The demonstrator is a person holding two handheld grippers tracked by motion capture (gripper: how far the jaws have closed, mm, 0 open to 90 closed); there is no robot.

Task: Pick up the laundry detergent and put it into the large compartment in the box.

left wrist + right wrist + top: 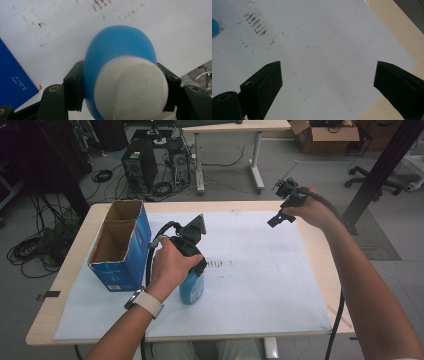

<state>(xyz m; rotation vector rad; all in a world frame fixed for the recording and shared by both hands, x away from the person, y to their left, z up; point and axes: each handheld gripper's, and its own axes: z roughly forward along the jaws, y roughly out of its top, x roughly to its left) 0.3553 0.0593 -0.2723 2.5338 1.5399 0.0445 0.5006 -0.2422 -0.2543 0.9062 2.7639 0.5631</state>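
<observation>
Two hand-held grippers: the left hand-held gripper (122, 97) clamps the blue bottle (120, 60) near the counter's (310, 240) left edge; the right hand-held gripper (327, 85) gapes wide, holding nothing.

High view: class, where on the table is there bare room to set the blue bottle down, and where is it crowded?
Free: the white sheet between the bottle and the right gripper, past the smudges. Crowded: the left side, where the blue box stands close beside the left gripper.
</observation>
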